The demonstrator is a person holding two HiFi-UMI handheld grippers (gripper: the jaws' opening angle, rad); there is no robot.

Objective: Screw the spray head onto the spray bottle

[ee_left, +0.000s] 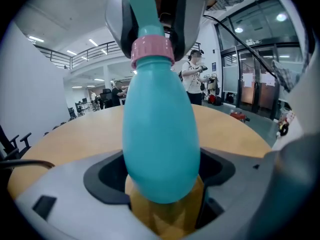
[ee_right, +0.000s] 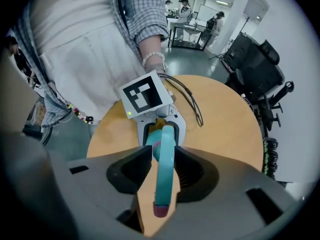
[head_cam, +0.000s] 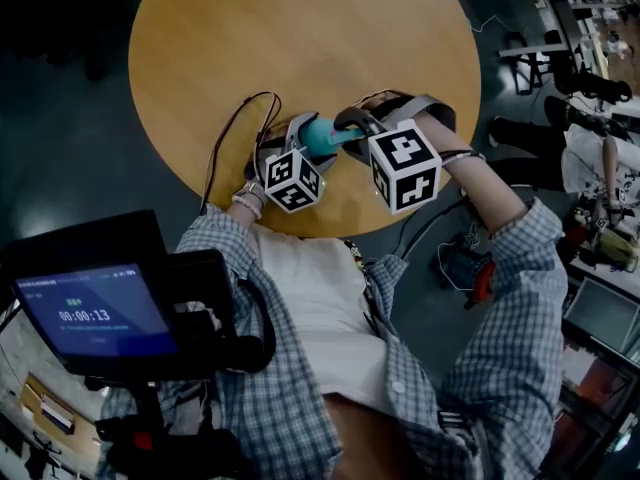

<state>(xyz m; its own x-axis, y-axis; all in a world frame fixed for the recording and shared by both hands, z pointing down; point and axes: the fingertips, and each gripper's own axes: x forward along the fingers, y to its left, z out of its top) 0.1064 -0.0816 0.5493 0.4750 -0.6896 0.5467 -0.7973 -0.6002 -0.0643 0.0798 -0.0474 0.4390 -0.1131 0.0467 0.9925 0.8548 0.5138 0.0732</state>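
Held in the left gripper [ee_left: 162,196], jaws closed on its fat lower end: the teal bottle [ee_left: 159,129], over the table's near edge, neck toward the other tool. Probably light, hollow plastic, smooth and rounded, so likely to slip or dent under a hard squeeze; best taken around the widest part, as here. At the neck, a pink collar [ee_left: 152,49], stiff by the look of it, and the part to turn. Further right, the spray head [ee_right: 165,181], thin and rigid, pinched flat between the jaws of the right gripper [ee_right: 161,156]; probably better gripped nearer the collar for twisting. Below, a round wooden table [head_cam: 300,28], smooth, with cables [head_cam: 225,143] trailing over it. Around, a large open office: dark floor, railed mezzanine, glass walls, chairs, people standing well off.
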